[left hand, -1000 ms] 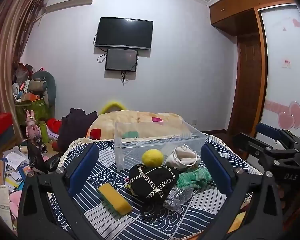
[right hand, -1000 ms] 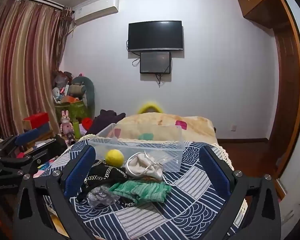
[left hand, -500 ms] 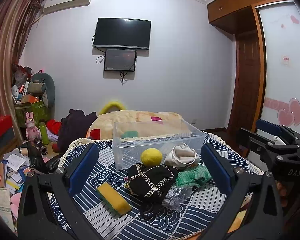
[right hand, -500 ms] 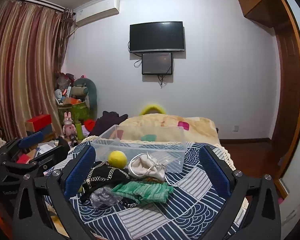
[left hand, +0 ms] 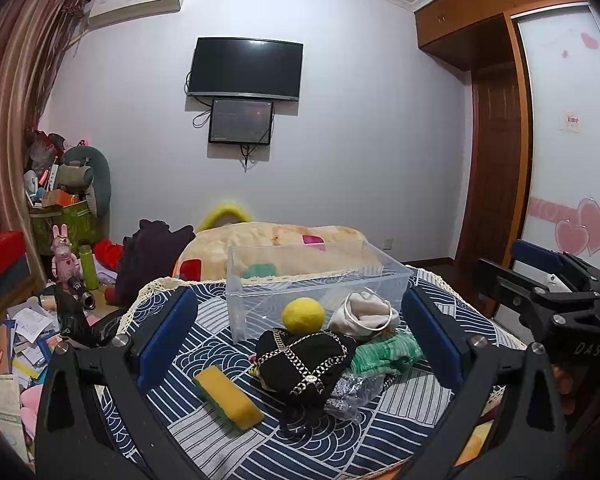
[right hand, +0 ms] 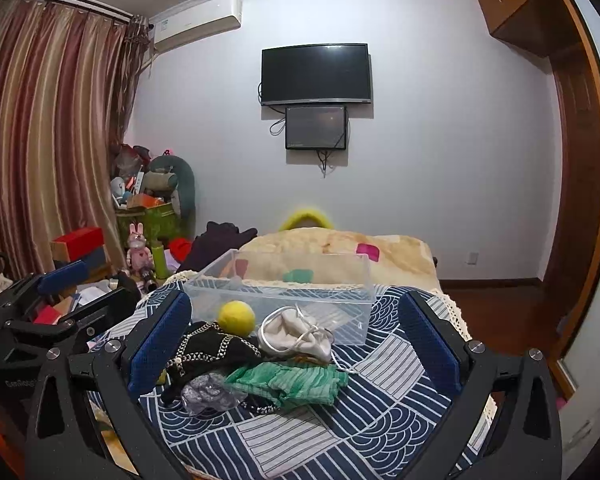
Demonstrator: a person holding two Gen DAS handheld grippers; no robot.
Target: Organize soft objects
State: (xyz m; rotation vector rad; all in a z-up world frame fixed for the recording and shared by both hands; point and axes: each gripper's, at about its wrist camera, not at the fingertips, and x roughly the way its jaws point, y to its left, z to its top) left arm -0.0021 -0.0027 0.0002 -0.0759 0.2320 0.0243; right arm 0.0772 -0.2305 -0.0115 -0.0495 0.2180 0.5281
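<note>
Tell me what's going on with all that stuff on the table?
A person holds two grippers over a pile of soft things. Both the left gripper and right gripper are open and hold nothing. The yellow ball, cream pouch, black chained bag, green cloth and yellow sponge lie on the patterned cloth. The clear bin behind them looks empty.

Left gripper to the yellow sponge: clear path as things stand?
Probably yes. The left gripper is open and the yellow sponge lies alone on the patterned cloth, low between the fingers, left of the black pouch. Nothing covers it.
</note>
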